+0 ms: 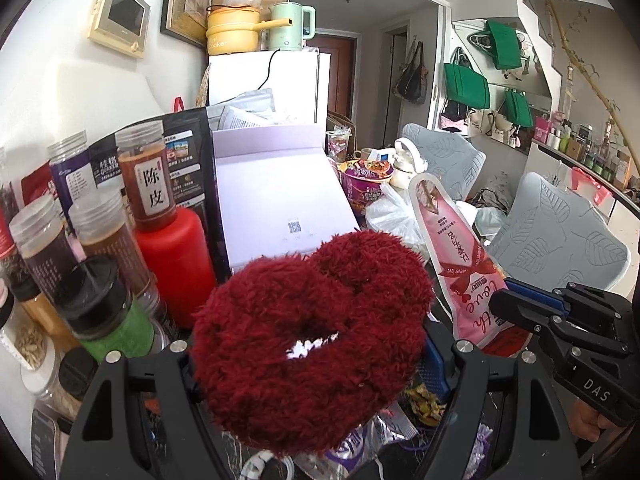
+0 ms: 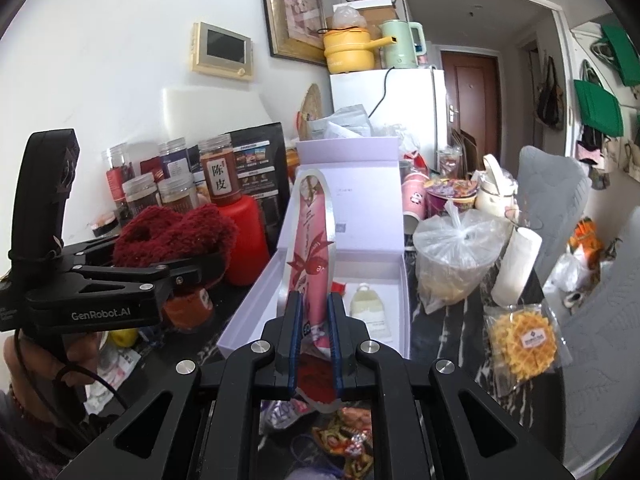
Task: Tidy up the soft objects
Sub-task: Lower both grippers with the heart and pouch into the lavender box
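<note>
My left gripper (image 1: 316, 364) is shut on a dark red fluffy scrunchie (image 1: 312, 340) that hides both fingertips. In the right wrist view the same scrunchie (image 2: 172, 236) sits in the left gripper (image 2: 200, 268) at the left, above the table. My right gripper (image 2: 314, 320) is shut on a pink foot-shaped sachet (image 2: 310, 248) held upright over the open white box (image 2: 256, 304). In the left wrist view the sachet (image 1: 456, 248) stands to the right, held by the right gripper (image 1: 516, 300).
Jars (image 2: 220, 176) and a red bottle (image 2: 248, 240) stand at the left against a black bag (image 2: 260, 160). A bagged bowl (image 2: 456, 256), noodle cup (image 2: 452, 196), paper roll (image 2: 516, 264) and wrapped waffle (image 2: 520, 340) lie at the right. Snack wrappers (image 2: 344, 440) lie below.
</note>
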`<state>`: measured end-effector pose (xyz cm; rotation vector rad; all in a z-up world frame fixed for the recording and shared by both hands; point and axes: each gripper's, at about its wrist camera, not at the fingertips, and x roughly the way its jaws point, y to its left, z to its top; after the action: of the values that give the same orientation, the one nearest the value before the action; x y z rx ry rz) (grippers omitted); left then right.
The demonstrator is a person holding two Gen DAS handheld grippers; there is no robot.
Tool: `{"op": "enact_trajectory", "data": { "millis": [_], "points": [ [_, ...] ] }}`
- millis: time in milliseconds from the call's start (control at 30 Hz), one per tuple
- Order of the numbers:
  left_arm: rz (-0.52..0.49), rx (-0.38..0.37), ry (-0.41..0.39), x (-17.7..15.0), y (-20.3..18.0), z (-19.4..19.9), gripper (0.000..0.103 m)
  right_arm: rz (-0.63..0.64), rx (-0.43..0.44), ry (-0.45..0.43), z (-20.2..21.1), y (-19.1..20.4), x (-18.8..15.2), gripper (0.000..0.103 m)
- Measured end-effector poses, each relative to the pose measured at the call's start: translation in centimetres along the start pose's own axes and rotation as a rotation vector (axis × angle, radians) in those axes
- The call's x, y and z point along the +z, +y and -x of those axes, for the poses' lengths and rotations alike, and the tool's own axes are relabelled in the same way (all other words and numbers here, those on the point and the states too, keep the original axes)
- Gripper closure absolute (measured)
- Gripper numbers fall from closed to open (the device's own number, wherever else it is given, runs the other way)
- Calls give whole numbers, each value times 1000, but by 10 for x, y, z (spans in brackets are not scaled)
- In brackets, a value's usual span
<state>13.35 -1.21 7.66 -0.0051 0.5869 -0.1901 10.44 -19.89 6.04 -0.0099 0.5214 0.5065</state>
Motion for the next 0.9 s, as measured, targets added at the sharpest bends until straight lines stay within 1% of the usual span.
{"op": "enact_trajectory", "data": {
  "millis": [233,600,900],
  "points": [
    [-24,13,-15,20,0,-21,25,9,8,-10,-25,-14,19,91],
    [-45,20,-44,49,0,-62,25,37,-9,-17,-61,-33,44,91],
    [-35,35,-5,54,10,-104,25,27,-10,-3,-98,-48,53,91]
  ]
}}
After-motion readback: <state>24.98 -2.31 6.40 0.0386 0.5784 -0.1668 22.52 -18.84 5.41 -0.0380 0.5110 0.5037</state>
